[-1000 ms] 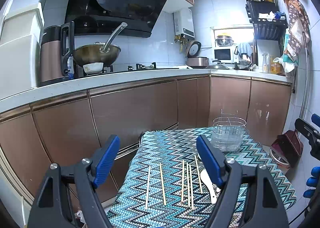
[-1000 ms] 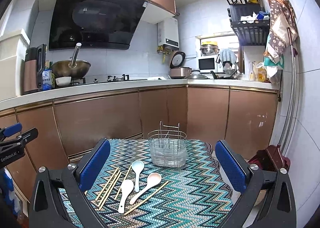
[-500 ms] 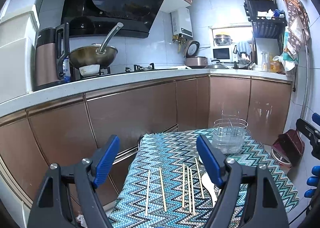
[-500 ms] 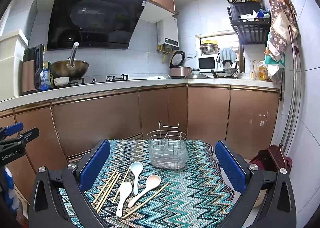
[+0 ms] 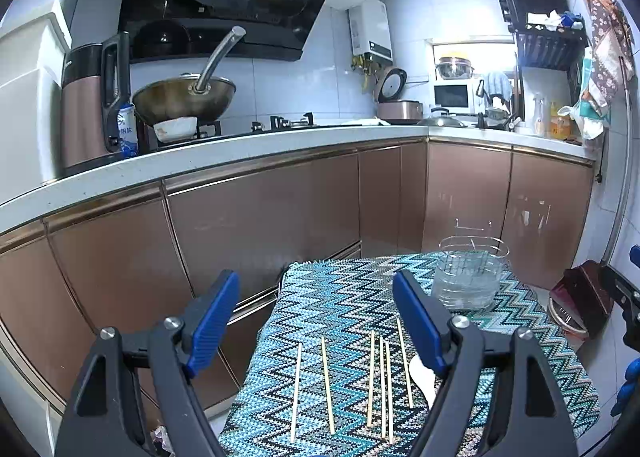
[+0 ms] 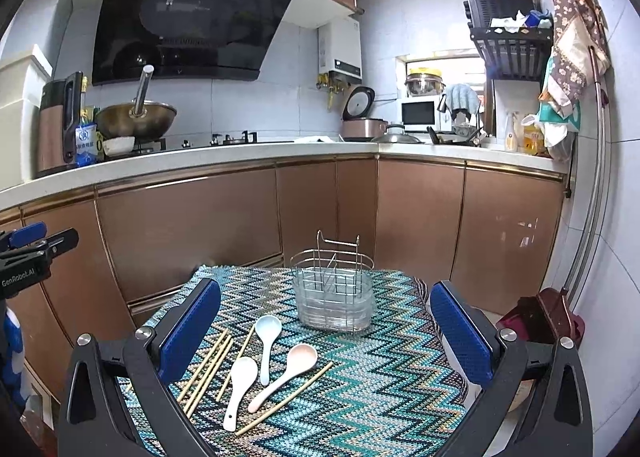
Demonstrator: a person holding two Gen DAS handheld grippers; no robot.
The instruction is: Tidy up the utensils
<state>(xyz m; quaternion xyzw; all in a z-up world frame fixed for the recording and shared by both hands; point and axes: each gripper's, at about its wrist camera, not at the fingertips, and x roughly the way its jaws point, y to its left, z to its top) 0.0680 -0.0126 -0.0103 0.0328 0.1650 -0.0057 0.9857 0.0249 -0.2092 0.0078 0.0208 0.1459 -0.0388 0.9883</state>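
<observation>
A table under a blue zigzag cloth (image 6: 380, 385) carries everything. At its far side stands a wire utensil holder (image 6: 332, 293) with nothing in it. Nearer lie a light blue spoon (image 6: 267, 341), a pink spoon (image 6: 292, 369) and a white spoon (image 6: 240, 385), with several wooden chopsticks (image 6: 208, 369) around them. My right gripper (image 6: 326, 331) is open above the near edge. The left wrist view shows the chopsticks (image 5: 328, 385) in a loose row, the holder (image 5: 470, 277) at the far right, and a white spoon (image 5: 424, 373) partly hidden. My left gripper (image 5: 316, 321) hangs open over them.
Brown cabinets (image 5: 260, 225) and a white counter run close behind the table. A wok (image 5: 184, 101) sits on the stove. A dark red dustpan (image 6: 548, 317) stands on the floor to the right. Each gripper shows at the edge of the other's view.
Both views have shifted only slightly. Nothing on the cloth has moved, and both grippers stay open and hold nothing.
</observation>
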